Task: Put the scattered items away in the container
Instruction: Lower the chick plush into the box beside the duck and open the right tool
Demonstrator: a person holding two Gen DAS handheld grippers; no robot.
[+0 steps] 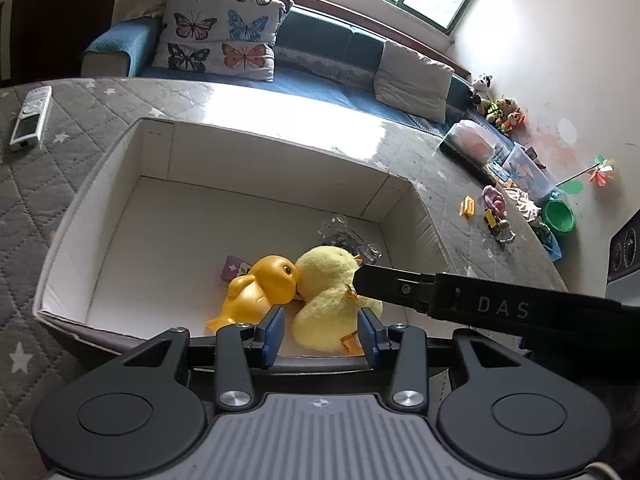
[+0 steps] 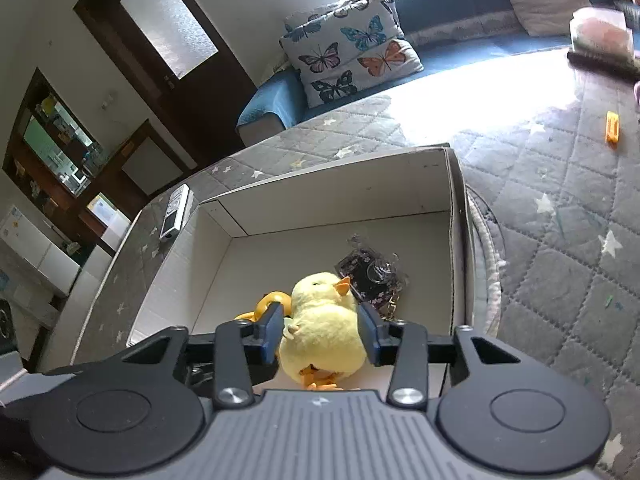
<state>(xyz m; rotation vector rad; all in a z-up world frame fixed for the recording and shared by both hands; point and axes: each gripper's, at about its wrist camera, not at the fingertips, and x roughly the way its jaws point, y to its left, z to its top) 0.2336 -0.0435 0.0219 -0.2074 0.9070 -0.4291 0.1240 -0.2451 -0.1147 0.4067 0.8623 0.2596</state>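
A grey quilted mat (image 1: 48,184) with white stars carries a white box (image 1: 256,168). A remote (image 1: 31,118) lies on the mat beyond the box's far left corner; small toys (image 1: 494,214) are scattered near the mat's right edge.

Inside the box, at its near side, a plush chick (image 2: 324,328) lies touching a rubber duck (image 1: 260,284) to its left, with a clear packet (image 2: 374,274) behind them.

The right gripper (image 2: 322,334) reaches into the box, its blue pads on either side of the chick's body, closed on it. The left gripper (image 1: 322,330) hovers at the box's near edge, jaws apart and holding nothing.
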